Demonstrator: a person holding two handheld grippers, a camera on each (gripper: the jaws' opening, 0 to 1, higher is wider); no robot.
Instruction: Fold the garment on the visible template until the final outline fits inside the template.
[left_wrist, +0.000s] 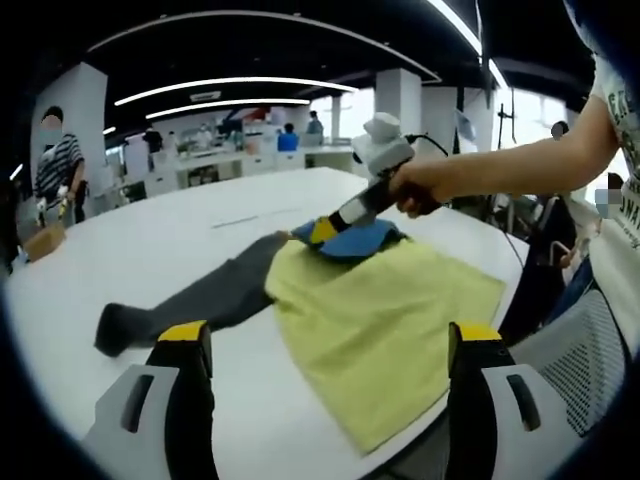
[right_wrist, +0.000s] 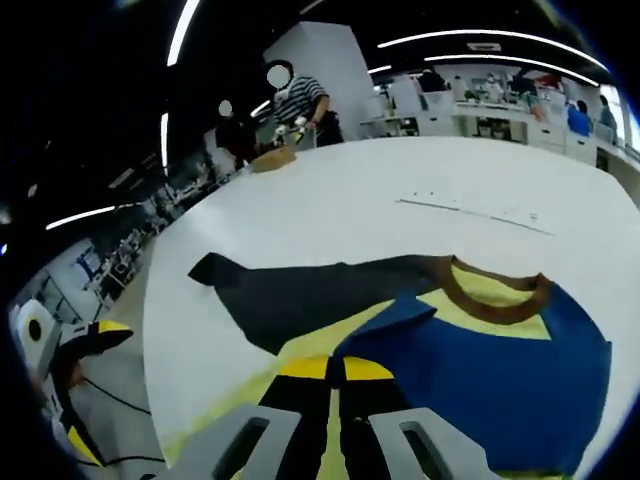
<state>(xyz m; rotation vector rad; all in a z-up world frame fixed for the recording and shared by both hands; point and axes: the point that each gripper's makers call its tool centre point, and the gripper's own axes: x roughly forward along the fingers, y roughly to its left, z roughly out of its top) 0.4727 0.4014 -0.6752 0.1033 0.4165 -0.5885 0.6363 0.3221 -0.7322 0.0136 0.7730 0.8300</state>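
Lying across the round white worktop (left_wrist: 300, 200), the soft garment of yellow body, blue shoulder panel and dark grey sleeve (left_wrist: 385, 320) is partly folded: one sleeve trails flat toward the far edge, while the body is doubled over near the person. The right gripper (right_wrist: 335, 372), seen in its own view with black, yellow-tipped fingers (right_wrist: 305, 368) pressed together, pinches the blue cloth by the brown collar band, probably to carry that shoulder across for the next fold. The left gripper (left_wrist: 330, 335) hangs over the yellow hem, fingers spread wide and empty, likely ready to pin it. A thin line marked on the worktop (right_wrist: 470, 213) may be the template; no writing is readable.
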